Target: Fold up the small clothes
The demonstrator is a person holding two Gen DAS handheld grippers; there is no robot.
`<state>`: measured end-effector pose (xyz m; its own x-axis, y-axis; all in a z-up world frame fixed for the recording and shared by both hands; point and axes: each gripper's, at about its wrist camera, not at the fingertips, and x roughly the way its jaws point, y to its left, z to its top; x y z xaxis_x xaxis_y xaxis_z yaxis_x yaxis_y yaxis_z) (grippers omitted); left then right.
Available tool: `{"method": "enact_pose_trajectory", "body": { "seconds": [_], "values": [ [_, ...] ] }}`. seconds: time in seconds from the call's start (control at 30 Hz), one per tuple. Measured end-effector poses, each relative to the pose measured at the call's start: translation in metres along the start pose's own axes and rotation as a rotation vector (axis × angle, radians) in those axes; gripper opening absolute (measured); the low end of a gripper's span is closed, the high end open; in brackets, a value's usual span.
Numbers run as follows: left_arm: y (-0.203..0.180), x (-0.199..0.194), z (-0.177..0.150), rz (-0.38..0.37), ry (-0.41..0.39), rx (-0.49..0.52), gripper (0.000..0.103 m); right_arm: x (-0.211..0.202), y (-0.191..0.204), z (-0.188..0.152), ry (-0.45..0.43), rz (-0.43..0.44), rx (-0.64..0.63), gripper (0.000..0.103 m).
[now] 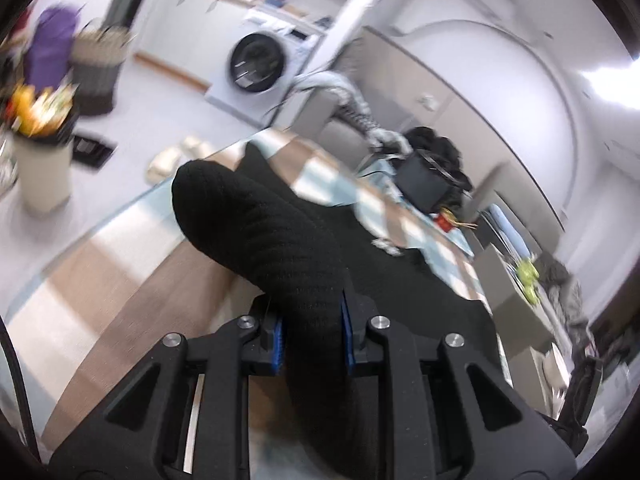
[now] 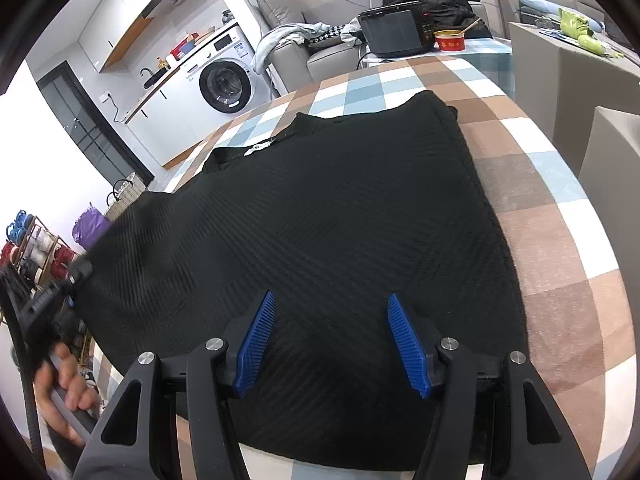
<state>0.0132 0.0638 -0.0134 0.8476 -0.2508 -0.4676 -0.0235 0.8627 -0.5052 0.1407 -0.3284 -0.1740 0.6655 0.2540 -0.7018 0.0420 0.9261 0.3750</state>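
With our left hand-held gripper (image 1: 312, 332) pinching the black knit sweater's (image 2: 320, 220) sleeve (image 1: 256, 216) off the checked surface (image 2: 552, 240) and the right hand-held gripper (image 2: 332, 344) standing wide and empty above, the thick fold may slip free.

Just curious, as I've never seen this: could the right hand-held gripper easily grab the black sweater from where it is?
Probably yes: the right hand-held gripper hovers open directly over the black sweater, with nothing between them.

Black ribbed sweater (image 2: 320, 216), tablecloth (image 2: 552, 216) checked brown, blue and white, blue claw pads (image 2: 408, 346)
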Motion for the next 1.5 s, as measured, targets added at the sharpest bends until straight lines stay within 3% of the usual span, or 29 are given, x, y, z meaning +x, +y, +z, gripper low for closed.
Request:
{"method": "enact_pose_trajectory", "body": {
  "seconds": [0.17, 0.27, 0.37, 0.47, 0.53, 0.6, 0.7, 0.8, 0.9, 1.03, 1.17, 1.33, 1.37, 1.4, 1.47, 1.5],
  "values": [
    [-0.095, 0.012, -0.002, -0.146, 0.011, 0.256, 0.018, -0.01, -0.009, 0.001, -0.021, -0.018, 0.017, 0.06],
    [-0.151, 0.027, -0.03, -0.26, 0.111, 0.401, 0.018, -0.018, -0.018, 0.001, -0.042, -0.04, 0.039, 0.06],
    [-0.184, 0.05, -0.076, -0.354, 0.281, 0.51, 0.021, -0.023, -0.03, 0.001, -0.05, -0.065, 0.07, 0.06],
    [-0.185, 0.068, -0.112, -0.378, 0.429, 0.554, 0.023, -0.025, -0.039, -0.001, -0.042, -0.085, 0.087, 0.06],
    [-0.176, 0.065, -0.118, -0.407, 0.471, 0.525, 0.033, -0.027, -0.042, -0.002, -0.039, -0.087, 0.087, 0.06],
    [-0.165, 0.054, -0.114, -0.43, 0.452, 0.507, 0.057, -0.028, -0.044, -0.001, -0.033, -0.074, 0.092, 0.06],
    [-0.151, 0.034, -0.102, -0.435, 0.39, 0.523, 0.064, -0.03, -0.044, 0.001, -0.033, -0.037, 0.095, 0.06],
    [-0.134, 0.024, -0.087, -0.378, 0.359, 0.51, 0.065, -0.032, -0.045, 0.001, -0.024, 0.019, 0.115, 0.06],
    [-0.118, 0.028, -0.069, -0.334, 0.353, 0.464, 0.065, -0.04, -0.05, 0.0, -0.035, -0.011, 0.131, 0.06],
    [-0.111, 0.035, -0.069, -0.298, 0.381, 0.45, 0.065, -0.059, -0.066, 0.002, -0.063, -0.003, 0.189, 0.06],
    [-0.127, 0.039, -0.093, -0.339, 0.437, 0.534, 0.065, -0.064, -0.064, 0.005, -0.058, 0.081, 0.189, 0.06],
    [-0.14, 0.035, -0.132, -0.347, 0.512, 0.674, 0.065, -0.026, -0.05, -0.001, 0.061, 0.15, 0.167, 0.059],
    [-0.141, 0.033, -0.136, -0.352, 0.528, 0.686, 0.065, -0.021, -0.047, -0.002, 0.073, 0.14, 0.159, 0.057],
    [-0.141, 0.03, -0.14, -0.353, 0.527, 0.701, 0.065, -0.018, -0.045, -0.003, 0.078, 0.133, 0.144, 0.047],
    [-0.139, 0.025, -0.139, -0.366, 0.521, 0.699, 0.065, -0.013, -0.04, -0.002, 0.082, 0.082, 0.103, 0.025],
    [-0.137, 0.023, -0.136, -0.382, 0.526, 0.676, 0.065, -0.012, -0.037, 0.0, 0.072, 0.054, 0.081, 0.007]
  ]
}}
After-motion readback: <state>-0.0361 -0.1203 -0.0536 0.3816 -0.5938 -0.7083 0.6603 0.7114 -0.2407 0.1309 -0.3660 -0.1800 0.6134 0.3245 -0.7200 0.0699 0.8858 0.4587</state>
